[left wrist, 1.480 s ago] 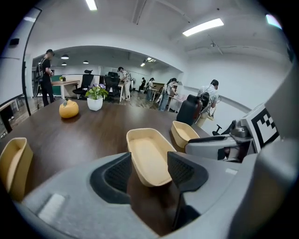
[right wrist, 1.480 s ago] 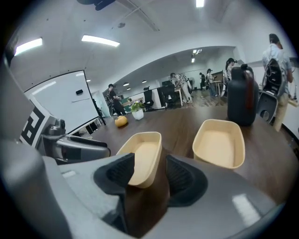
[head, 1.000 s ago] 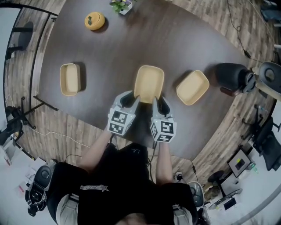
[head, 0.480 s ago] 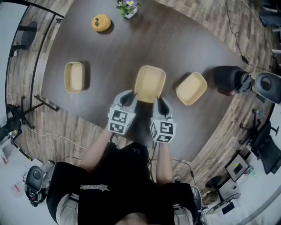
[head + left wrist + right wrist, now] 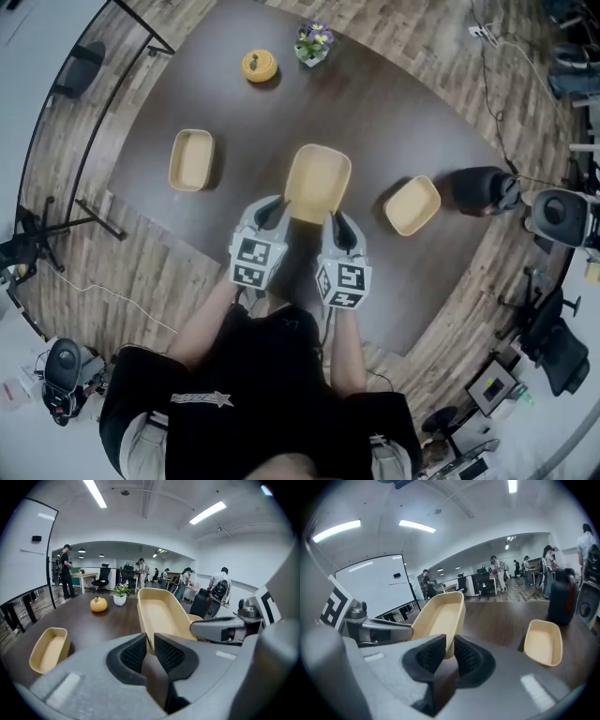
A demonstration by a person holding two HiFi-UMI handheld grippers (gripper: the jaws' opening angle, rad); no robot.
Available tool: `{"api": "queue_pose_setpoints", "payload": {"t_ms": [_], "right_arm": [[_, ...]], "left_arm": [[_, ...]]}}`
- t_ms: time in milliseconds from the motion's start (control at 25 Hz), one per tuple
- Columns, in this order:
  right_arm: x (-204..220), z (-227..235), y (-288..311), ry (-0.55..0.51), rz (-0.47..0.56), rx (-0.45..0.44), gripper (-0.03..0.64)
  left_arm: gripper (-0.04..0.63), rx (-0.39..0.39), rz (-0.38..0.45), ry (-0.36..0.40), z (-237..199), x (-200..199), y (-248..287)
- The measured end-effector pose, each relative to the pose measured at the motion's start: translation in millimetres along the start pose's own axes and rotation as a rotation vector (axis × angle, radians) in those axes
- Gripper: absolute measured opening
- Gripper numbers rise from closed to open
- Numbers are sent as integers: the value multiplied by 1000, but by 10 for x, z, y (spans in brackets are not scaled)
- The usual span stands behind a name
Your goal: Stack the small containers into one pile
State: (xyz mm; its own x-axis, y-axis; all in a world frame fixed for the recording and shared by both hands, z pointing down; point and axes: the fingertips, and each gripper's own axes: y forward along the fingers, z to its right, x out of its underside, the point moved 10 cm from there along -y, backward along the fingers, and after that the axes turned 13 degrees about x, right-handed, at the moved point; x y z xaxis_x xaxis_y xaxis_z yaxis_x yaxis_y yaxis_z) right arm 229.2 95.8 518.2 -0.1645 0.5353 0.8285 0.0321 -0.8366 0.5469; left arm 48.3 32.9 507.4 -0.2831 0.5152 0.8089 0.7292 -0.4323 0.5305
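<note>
a dark table [image 5: 394,122] stands on wood-plank floor [image 5: 122,272]. strip lights [image 5: 208,512] glow overhead. a whiteboard [image 5: 377,585] lines one wall.

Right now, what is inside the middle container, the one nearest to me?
Nothing shows inside the middle container: its floor and walls are bare. Its near end is covered by the left gripper and right gripper, whose jaws have just been closing on its rim.
</note>
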Motion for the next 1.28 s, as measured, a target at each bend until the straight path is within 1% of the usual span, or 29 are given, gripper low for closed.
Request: {"api": "queue_pose_setpoints", "payload": {"t_ms": [120, 320, 440, 560, 960, 1280], "right_arm": [[-115, -223, -34, -9, 17, -27, 58], [-218, -780, -34, -29, 40, -75, 60], [-253, -1094, 18, -41, 46, -101, 60], [-281, -1421, 79, -49, 44, -119, 58], [-220, -2402, 228, -18, -6, -140, 58], [-117, -3002, 491, 25, -84, -123, 58]], "left_arm": [[58, -35, 26, 2, -100, -76, -233], [58, -100, 57, -15, -413, -63, -700], [58, -123, 76, -39, -623, -14, -931], [57, -137, 79, -48, -871, 21, -1154], [51, -151, 63, -72, -1636, 166, -1784], [48, -103, 19, -105, -2273, 327, -2027]]}}
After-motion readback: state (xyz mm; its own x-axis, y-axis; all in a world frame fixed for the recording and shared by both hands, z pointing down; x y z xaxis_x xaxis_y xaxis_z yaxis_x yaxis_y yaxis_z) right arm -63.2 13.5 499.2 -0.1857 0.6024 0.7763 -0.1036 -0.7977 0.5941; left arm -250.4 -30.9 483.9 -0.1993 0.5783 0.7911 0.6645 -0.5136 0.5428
